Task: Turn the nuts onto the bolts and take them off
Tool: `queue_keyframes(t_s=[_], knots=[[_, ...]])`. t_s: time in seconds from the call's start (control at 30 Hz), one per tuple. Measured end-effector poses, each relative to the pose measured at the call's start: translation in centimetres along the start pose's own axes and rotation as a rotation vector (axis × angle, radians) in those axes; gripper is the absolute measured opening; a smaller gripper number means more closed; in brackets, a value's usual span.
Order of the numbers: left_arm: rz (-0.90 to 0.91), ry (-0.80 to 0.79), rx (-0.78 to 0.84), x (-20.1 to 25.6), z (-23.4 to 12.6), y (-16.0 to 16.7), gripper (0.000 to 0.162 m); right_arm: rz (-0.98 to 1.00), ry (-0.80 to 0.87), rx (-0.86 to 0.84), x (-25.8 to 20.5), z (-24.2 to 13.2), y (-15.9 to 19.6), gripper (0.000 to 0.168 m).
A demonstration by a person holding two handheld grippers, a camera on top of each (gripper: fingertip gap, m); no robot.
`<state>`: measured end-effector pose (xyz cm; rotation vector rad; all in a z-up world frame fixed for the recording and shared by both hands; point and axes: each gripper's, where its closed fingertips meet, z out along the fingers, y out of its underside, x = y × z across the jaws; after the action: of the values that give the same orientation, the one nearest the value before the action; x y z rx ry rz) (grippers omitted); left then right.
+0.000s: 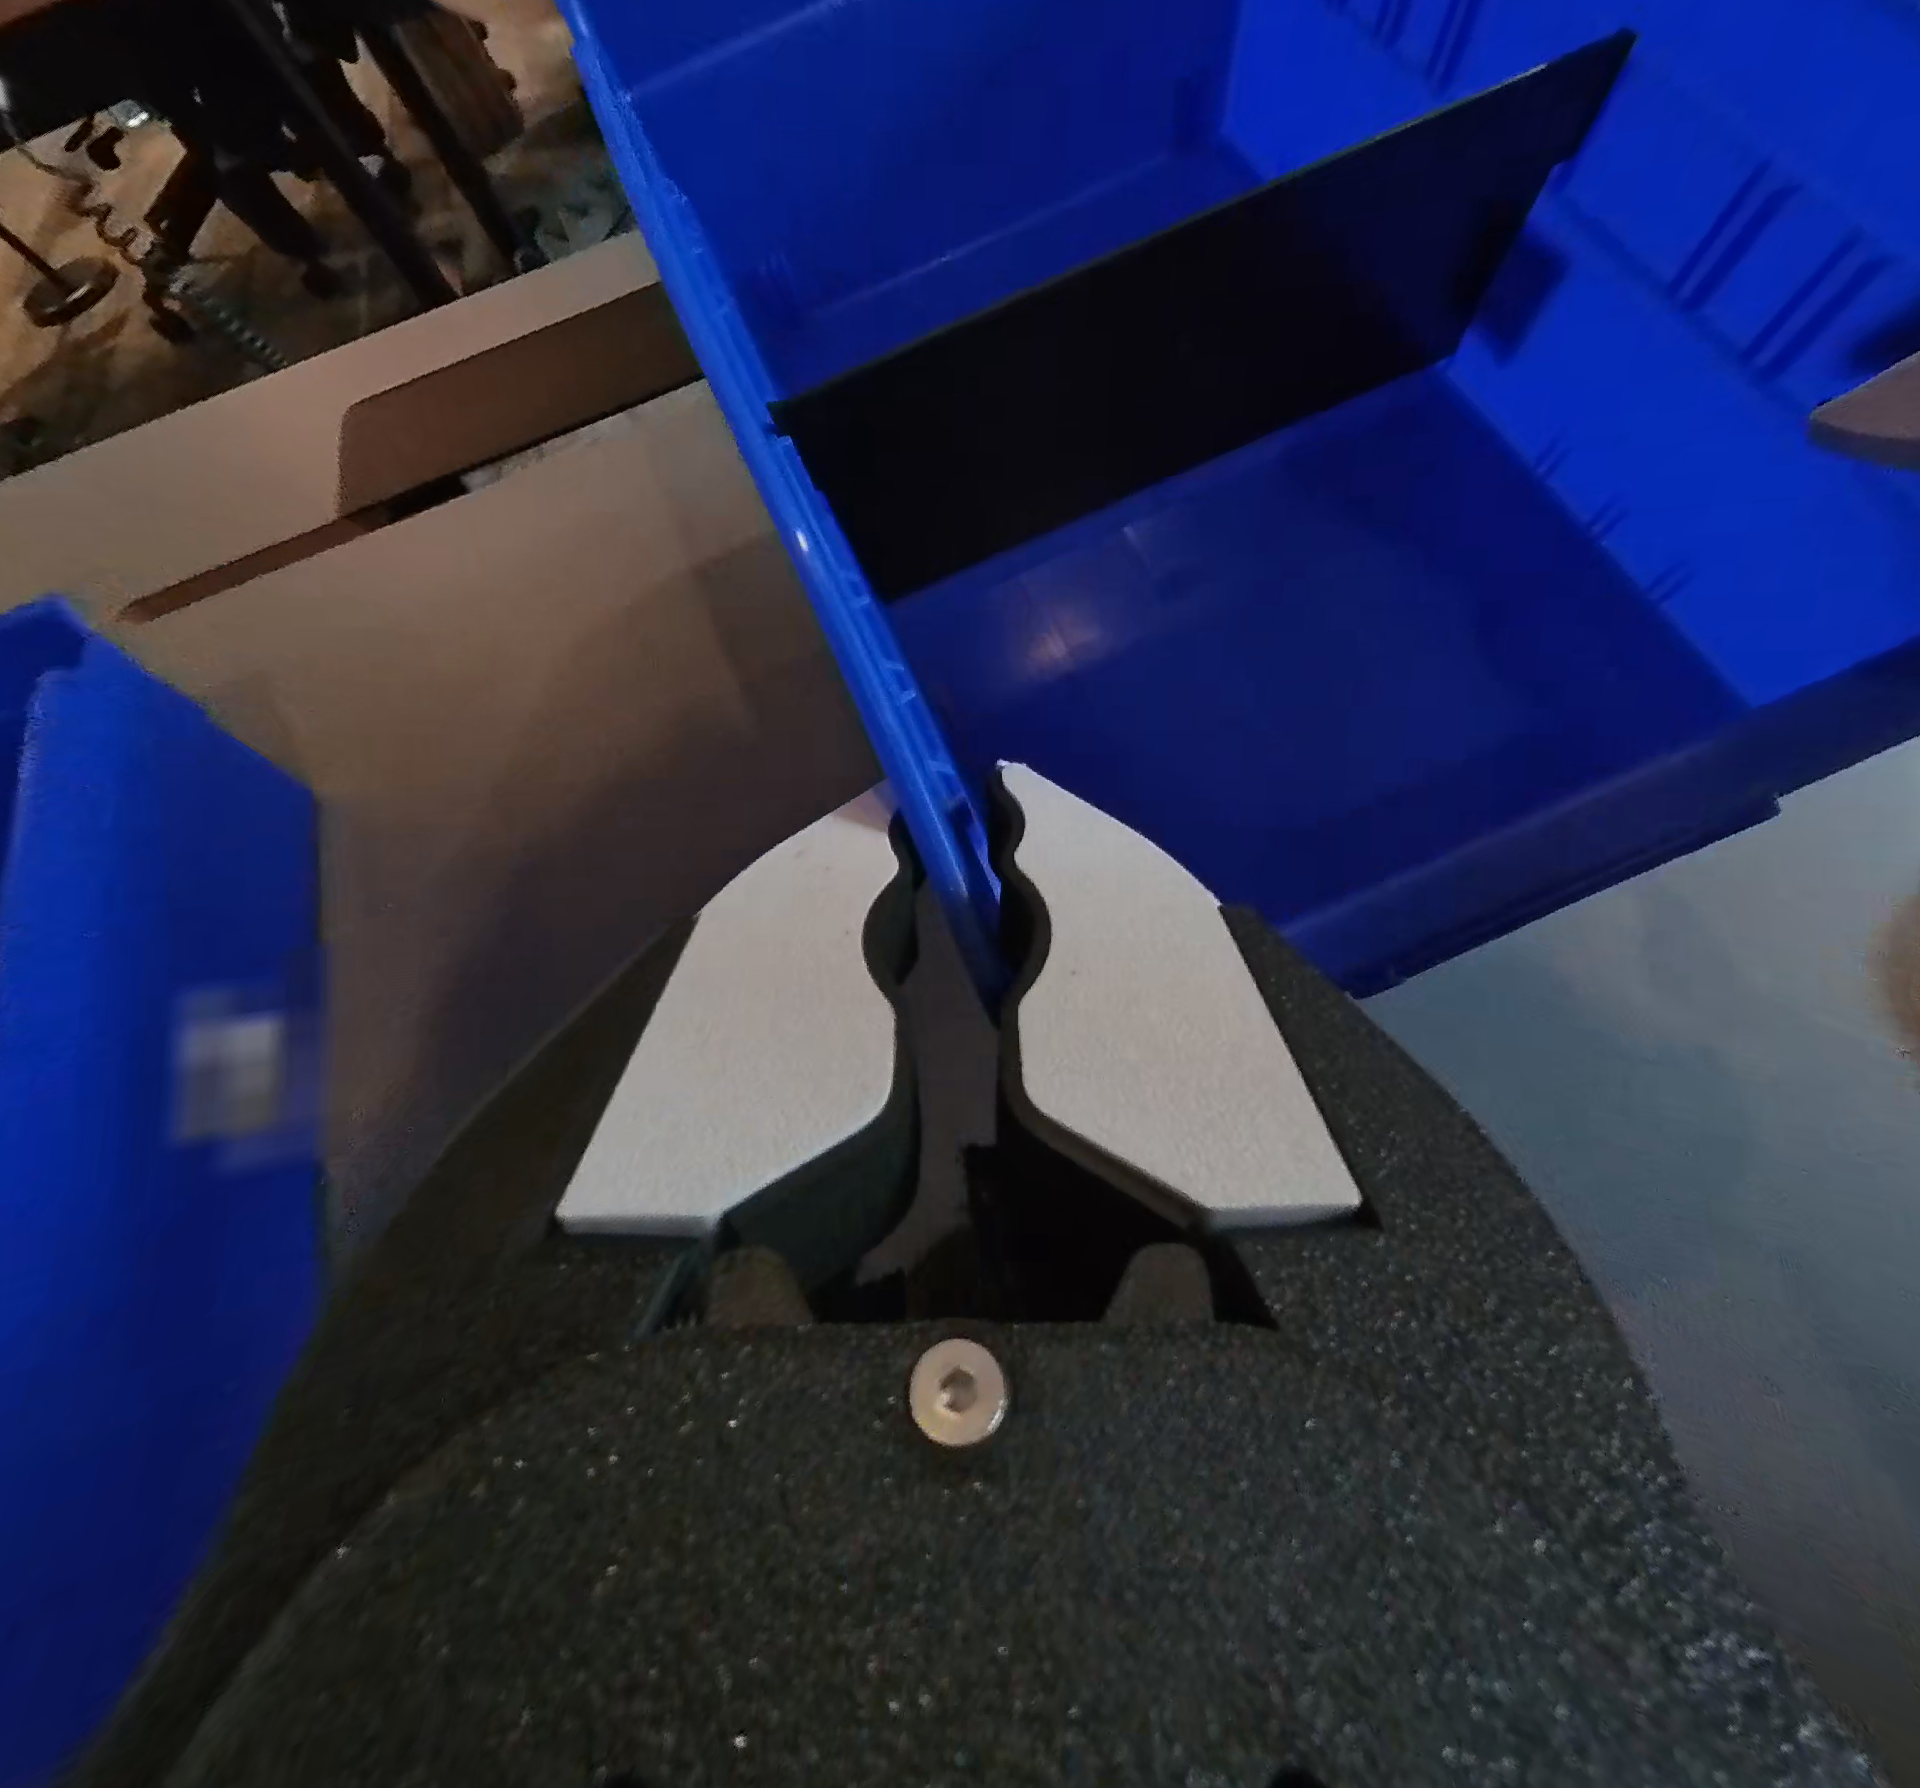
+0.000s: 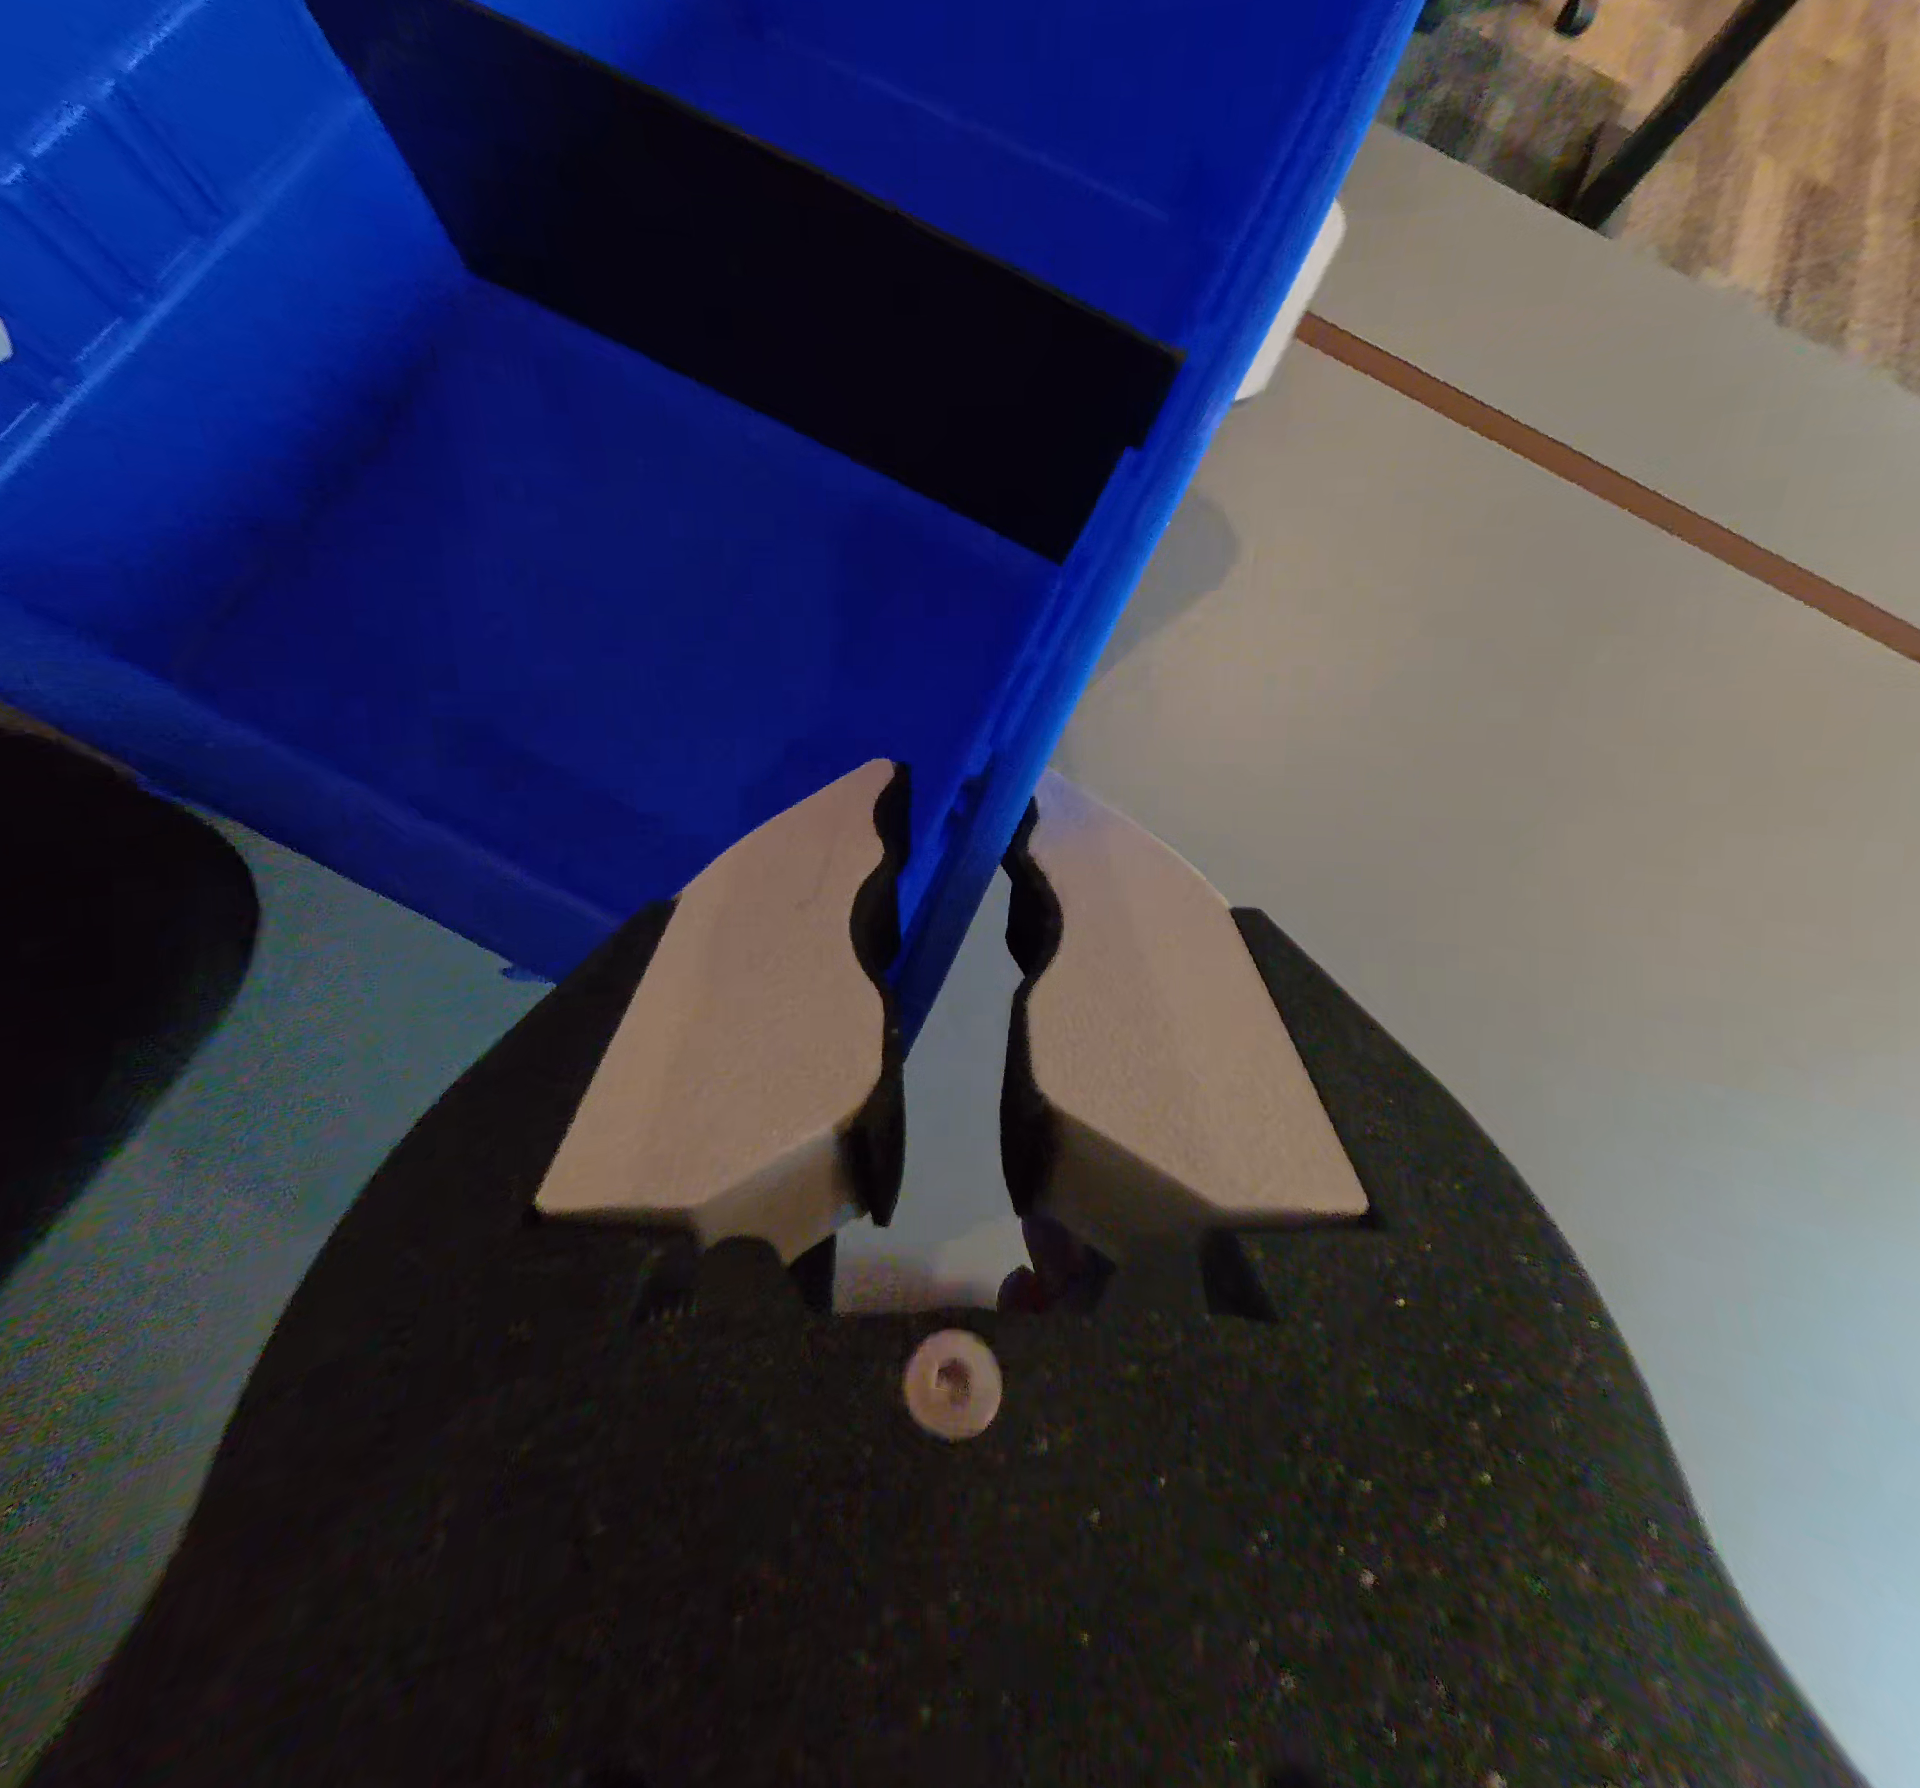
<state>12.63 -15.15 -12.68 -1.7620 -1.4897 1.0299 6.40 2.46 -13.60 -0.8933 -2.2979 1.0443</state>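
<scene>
A blue plastic bin (image 1: 1351,720) with a black divider (image 1: 1143,367) stands on the table. Both of its compartments look empty. No nuts or bolts are in view. My left gripper (image 1: 961,803) is shut on the bin's left side wall near the front corner. In the right wrist view the same bin (image 2: 520,543) and its divider (image 2: 779,284) fill the upper left. My right gripper (image 2: 961,793) has its fingertips closed on the bin's right side wall near the front corner.
A second blue bin (image 1: 135,1011) stands close at the left. An open cardboard box (image 1: 416,491) lies behind it. The grey table (image 2: 1455,803) carries a brown strip (image 2: 1610,491). A dark rounded shape (image 2: 104,959) sits at the left edge. Table legs and floor lie beyond.
</scene>
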Motion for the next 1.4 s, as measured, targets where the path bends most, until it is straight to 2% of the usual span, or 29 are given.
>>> queue_keyframes(t_s=[0.37, 0.83, 1.0, 1.4], knots=[[0.066, 0.047, 0.027, 10.3, 2.4, -3.4, 0.011, 0.052, 0.051, 0.012, 9.2, -3.4, 5.3, 0.014], [0.105, 0.151, 0.035, 23.3, 7.2, -5.6, 0.013, 0.094, 0.147, -0.023, 20.5, -6.8, 12.8, 0.013], [0.084, 0.217, 0.013, 27.8, 8.7, -5.5, 0.014, 0.084, 0.186, -0.062, 24.0, -8.1, 15.1, 0.011], [0.162, 0.278, -0.026, 34.5, 9.1, -6.5, 0.02, 0.095, 0.18, -0.078, 29.4, -10.1, 18.5, 0.009]])
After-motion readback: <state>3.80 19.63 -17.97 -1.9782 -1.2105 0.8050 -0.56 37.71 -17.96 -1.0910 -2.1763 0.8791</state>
